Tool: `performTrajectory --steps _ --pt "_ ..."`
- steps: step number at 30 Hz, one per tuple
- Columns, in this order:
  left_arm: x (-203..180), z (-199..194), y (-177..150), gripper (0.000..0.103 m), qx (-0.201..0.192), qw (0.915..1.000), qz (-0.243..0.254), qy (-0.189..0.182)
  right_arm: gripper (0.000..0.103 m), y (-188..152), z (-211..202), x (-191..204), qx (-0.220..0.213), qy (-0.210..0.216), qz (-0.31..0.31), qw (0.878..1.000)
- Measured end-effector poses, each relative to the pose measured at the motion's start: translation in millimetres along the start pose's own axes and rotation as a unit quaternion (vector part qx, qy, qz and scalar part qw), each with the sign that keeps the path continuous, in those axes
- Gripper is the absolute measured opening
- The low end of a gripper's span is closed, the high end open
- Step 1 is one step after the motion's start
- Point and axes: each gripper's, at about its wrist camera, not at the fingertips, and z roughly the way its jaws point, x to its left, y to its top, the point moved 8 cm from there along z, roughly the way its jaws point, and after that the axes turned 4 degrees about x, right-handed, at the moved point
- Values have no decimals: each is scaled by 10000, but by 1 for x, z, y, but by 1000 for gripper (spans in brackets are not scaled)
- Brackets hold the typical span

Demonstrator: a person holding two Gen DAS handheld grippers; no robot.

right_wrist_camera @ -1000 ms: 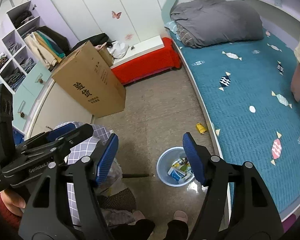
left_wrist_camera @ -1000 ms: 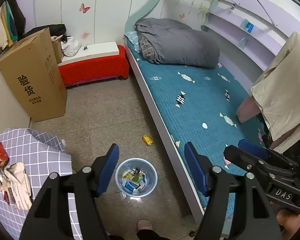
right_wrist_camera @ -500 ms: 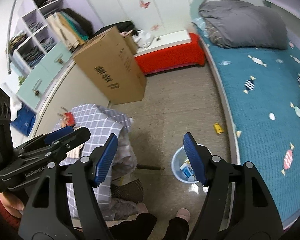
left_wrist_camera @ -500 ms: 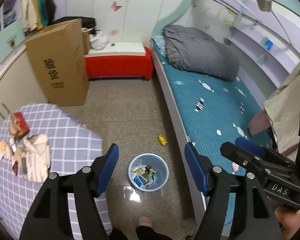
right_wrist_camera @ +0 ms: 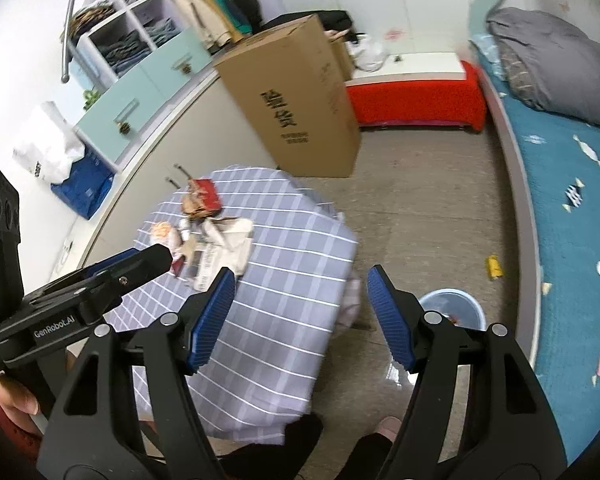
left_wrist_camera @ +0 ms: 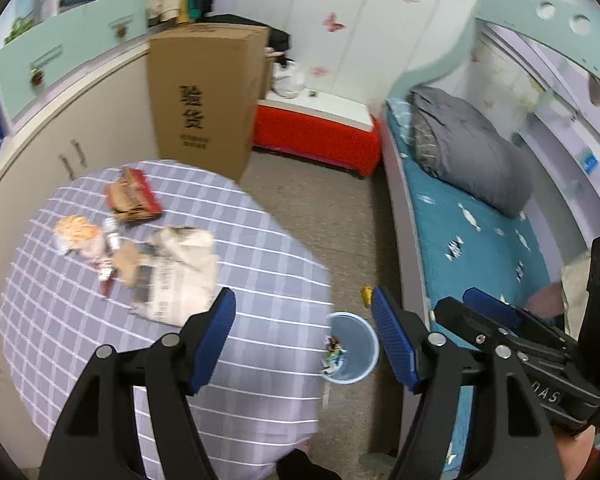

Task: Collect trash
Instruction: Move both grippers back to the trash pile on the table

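Observation:
A pile of trash lies on the checked table point(left_wrist_camera: 260, 280): a crumpled newspaper point(left_wrist_camera: 184, 276), a red and brown wrapper point(left_wrist_camera: 132, 200), an orange packet point(left_wrist_camera: 76, 234) and small scraps. The right wrist view shows the same newspaper point(right_wrist_camera: 226, 252) and red wrapper point(right_wrist_camera: 204, 198). A blue bin point(left_wrist_camera: 354, 354) with trash in it stands on the floor by the table, also visible as the bin point(right_wrist_camera: 452, 308). A small yellow piece point(left_wrist_camera: 366, 294) lies on the floor near the bed. My left gripper point(left_wrist_camera: 304, 338) is open above the table's near edge, nothing in it. My right gripper point(right_wrist_camera: 300, 318) is open and empty.
A tall cardboard box point(left_wrist_camera: 208, 96) stands behind the table beside a red bench point(left_wrist_camera: 316, 136). A bed with a teal cover point(left_wrist_camera: 480, 240) and a grey duvet point(left_wrist_camera: 472, 152) runs along the right. Cabinets point(right_wrist_camera: 140, 104) line the left wall. A person's feet point(right_wrist_camera: 388, 428) show below.
Both views have swung left from the bin and bed towards the checked table, so the trash pile has come into fuller view. Both grippers stay open and empty.

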Motion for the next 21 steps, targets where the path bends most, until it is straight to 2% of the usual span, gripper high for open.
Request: performTrajectory --steps 7,12,16,21 --pt "96 -1 22 69 110 9991 -380 123 68 13 55 75 158 150 -102 9997" --pt "162 12 34 69 291 9968 -733 139 68 18 94 115 275 194 -86 9994" --pt "223 28 38 69 535 9919 -1141 174 68 23 132 145 417 205 -67 9989" --pt "274 47 39 69 751 9854 -1515 189 68 25 167 174 610 151 -162 9979"
